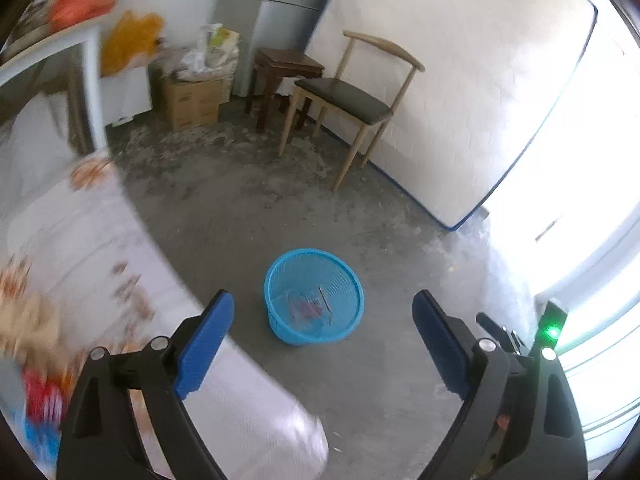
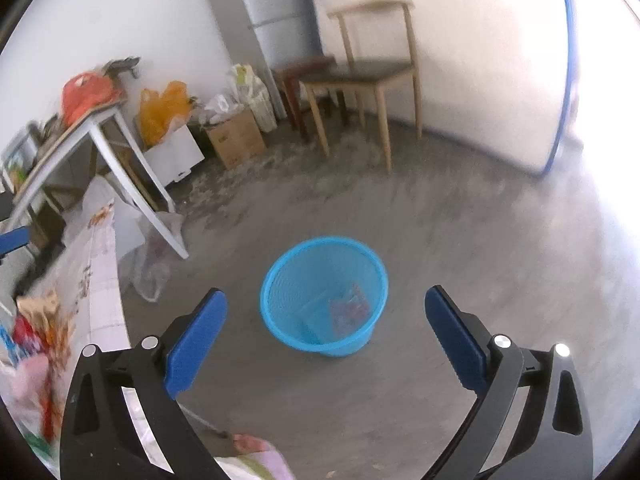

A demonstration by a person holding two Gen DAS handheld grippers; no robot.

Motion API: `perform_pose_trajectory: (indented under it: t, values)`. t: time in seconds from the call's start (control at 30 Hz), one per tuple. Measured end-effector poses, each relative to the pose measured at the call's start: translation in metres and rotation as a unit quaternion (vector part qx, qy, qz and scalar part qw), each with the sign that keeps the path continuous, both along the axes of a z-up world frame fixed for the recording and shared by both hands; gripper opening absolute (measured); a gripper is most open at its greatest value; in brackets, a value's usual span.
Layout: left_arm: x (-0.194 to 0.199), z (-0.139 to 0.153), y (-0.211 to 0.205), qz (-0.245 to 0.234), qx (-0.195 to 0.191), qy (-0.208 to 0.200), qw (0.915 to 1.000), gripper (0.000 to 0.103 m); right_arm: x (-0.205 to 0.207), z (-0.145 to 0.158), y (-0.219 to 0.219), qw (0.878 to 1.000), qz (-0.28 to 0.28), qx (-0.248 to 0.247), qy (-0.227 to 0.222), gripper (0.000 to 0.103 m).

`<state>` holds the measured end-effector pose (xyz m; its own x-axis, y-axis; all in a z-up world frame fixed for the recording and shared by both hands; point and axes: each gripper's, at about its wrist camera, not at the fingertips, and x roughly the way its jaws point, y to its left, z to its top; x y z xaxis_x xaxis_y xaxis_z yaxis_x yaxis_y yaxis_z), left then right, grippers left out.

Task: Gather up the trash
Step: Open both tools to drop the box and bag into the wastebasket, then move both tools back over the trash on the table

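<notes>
A round blue mesh basket (image 1: 314,296) stands on the grey floor, with wrappers and a thin stick lying in its bottom. In the right wrist view the same basket (image 2: 324,294) holds a red-and-blue wrapper (image 2: 349,309). My left gripper (image 1: 323,328) hangs above and in front of the basket, jaws wide apart and empty. My right gripper (image 2: 326,330) is also open over the floor just short of the basket, with nothing between its blue pads (image 2: 196,338). More colourful wrappers (image 2: 36,332) lie on the cloth-covered table (image 2: 104,288) at the left.
A wooden chair (image 1: 352,96) and a dark stool (image 1: 284,76) stand against a white mattress (image 1: 460,92) at the back. A cardboard box (image 1: 192,100), bags and a white-legged table (image 2: 120,152) crowd the back left. A clear plastic bag (image 2: 154,264) lies by the table leg.
</notes>
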<state>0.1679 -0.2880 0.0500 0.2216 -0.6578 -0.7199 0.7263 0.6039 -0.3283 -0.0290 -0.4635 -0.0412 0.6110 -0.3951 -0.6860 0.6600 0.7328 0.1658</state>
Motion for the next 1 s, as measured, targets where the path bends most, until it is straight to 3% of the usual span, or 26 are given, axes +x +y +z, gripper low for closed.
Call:
perform_pose_trajectory:
  t: [0.13, 0.3, 0.5, 0.63, 0.77, 0.9, 1.0]
  values:
    - [-0.025, 0.018, 0.063, 0.027, -0.035, -0.002, 0.999, 0.093, 0.008, 0.024, 0.035, 0.999, -0.002, -0.036, 0.026, 0.095]
    - [-0.044, 0.033, 0.149, 0.085, -0.069, -0.011, 0.9939, 0.097, 0.024, 0.042, 0.079, 0.994, 0.082, -0.068, 0.024, 0.095]
    - [-0.054, 0.037, 0.269, 0.187, -0.097, -0.032, 0.977, 0.097, 0.033, 0.072, 0.13, 0.984, 0.155, -0.09, -0.026, 0.095]
    - [-0.057, 0.025, 0.333, 0.228, -0.103, -0.031, 0.9677, 0.097, 0.045, 0.084, 0.158, 0.973, 0.199, -0.098, -0.067, 0.095]
    - [-0.056, 0.01, 0.381, 0.266, -0.128, -0.032, 0.9549, 0.097, 0.065, 0.091, 0.185, 0.958, 0.266, -0.057, -0.092, 0.095]
    - [-0.063, 0.001, 0.407, 0.279, -0.145, -0.05, 0.9478, 0.097, 0.099, 0.083, 0.214, 0.934, 0.348, 0.029, -0.081, 0.095]
    - [-0.064, -0.004, 0.411, 0.277, -0.137, -0.075, 0.948, 0.097, 0.126, 0.074, 0.233, 0.915, 0.389, 0.082, -0.067, 0.095]
